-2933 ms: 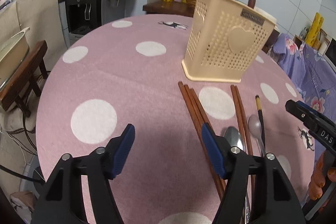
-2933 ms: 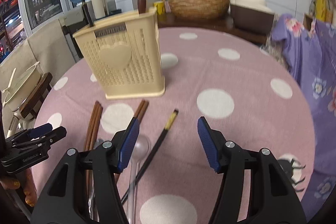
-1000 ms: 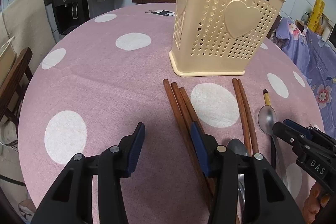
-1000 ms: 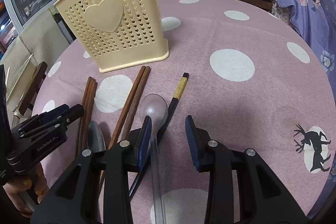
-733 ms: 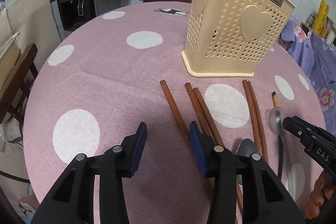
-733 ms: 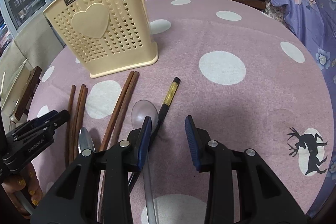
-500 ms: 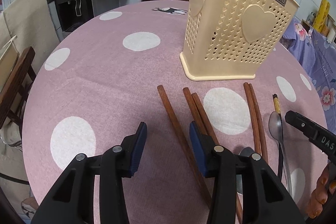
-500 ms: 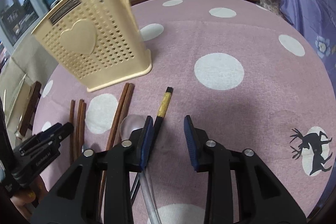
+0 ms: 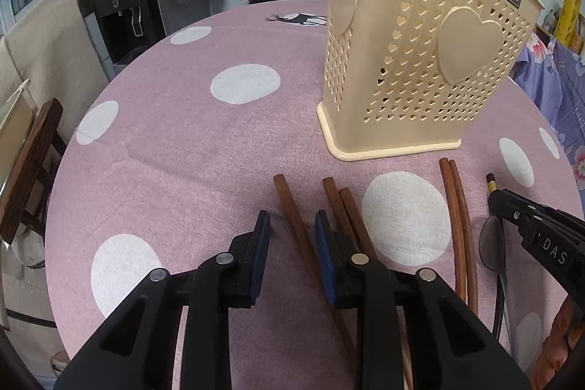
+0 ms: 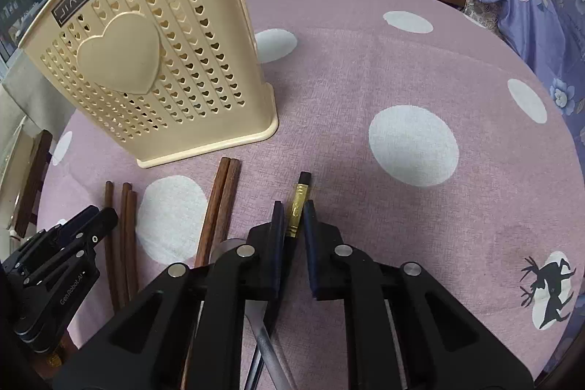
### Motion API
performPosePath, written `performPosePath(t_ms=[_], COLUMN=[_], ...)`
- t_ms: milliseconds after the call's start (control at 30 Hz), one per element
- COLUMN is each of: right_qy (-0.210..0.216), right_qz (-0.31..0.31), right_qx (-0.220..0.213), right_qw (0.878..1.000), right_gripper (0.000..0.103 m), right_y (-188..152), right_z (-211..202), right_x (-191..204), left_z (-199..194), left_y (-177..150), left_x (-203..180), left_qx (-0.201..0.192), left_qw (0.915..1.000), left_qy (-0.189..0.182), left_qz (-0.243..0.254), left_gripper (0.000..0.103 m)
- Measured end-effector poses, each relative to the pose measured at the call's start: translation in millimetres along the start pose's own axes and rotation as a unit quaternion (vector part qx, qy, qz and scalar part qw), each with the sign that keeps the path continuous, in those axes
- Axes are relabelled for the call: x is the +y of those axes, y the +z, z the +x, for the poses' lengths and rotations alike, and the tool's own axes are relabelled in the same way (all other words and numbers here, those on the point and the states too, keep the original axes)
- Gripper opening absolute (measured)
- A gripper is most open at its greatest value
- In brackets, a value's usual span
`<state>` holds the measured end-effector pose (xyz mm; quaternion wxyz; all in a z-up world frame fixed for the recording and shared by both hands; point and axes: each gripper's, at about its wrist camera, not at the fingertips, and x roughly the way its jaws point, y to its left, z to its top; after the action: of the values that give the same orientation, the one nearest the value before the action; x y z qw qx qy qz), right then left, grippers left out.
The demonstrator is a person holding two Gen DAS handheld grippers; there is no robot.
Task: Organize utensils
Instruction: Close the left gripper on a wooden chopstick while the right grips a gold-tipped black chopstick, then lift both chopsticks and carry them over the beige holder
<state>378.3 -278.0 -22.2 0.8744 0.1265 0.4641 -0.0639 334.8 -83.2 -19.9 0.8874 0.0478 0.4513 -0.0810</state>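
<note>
Underneath, a pink polka-dot tablecloth (image 10: 365,68); left gripper (image 9: 292,225) closing around a brown chopstick (image 9: 292,207), right gripper (image 10: 294,211) clamps a black chopstick (image 10: 300,196).

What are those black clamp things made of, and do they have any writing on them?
Each is a black plastic left gripper or right gripper with two angular, hollowed-out arms, round silver rivets and dark blue rubber pads. Seen from the other hand's camera, one reads "GenRobot.AI" in white, the other shows "DAS". No cables or sleeves show.

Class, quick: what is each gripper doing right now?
Left gripper: jaws closing around a brown chopstick, not yet gripping.
Right gripper: shut on the black chopstick.
</note>
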Motion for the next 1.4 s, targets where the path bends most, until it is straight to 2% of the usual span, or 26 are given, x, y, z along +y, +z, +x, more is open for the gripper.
performPosePath(t_ms=[233,600,867,1133,1400], right_qy=[-0.009,0.008,0.043,0.058,0.071], right_qz=[-0.008,0.009,0.028,0.023,0.009], right_qx=[-0.004,-0.01,-0.026,-0.073,-0.132], right_qw=[1.0,1.0,0.998,0.995,0.989], right_gripper=[0.01,0.009,0.008,0.008,0.008], right_y=[2.5,8.3,10.4,24.3,45.3], right_z=[0.8,3.4,-2.6,-27.7,-71.3], right_x=[4.5,-0.6,-6.2,-4.9,-3.0], left_z=[-1.8,-2.3,-2.1,-30.7,-66.3], left_y=[-1.0,-1.5,1.7,15.2,36.3], left_x=[-4.8,-6.2,6.4,17.7,27.1], left_qx=[0.001,-0.004,-0.011,-0.061,-0.112], left_qw=[1.0,1.0,0.9993,0.9966,0.9915], left_qy=[0.006,0.007,-0.017,-0.027,-0.032], left_qz=[0.003,0.002,-0.03,-0.048,-0.058], left_gripper=[0.012,0.01,0.009,0.008,0.008])
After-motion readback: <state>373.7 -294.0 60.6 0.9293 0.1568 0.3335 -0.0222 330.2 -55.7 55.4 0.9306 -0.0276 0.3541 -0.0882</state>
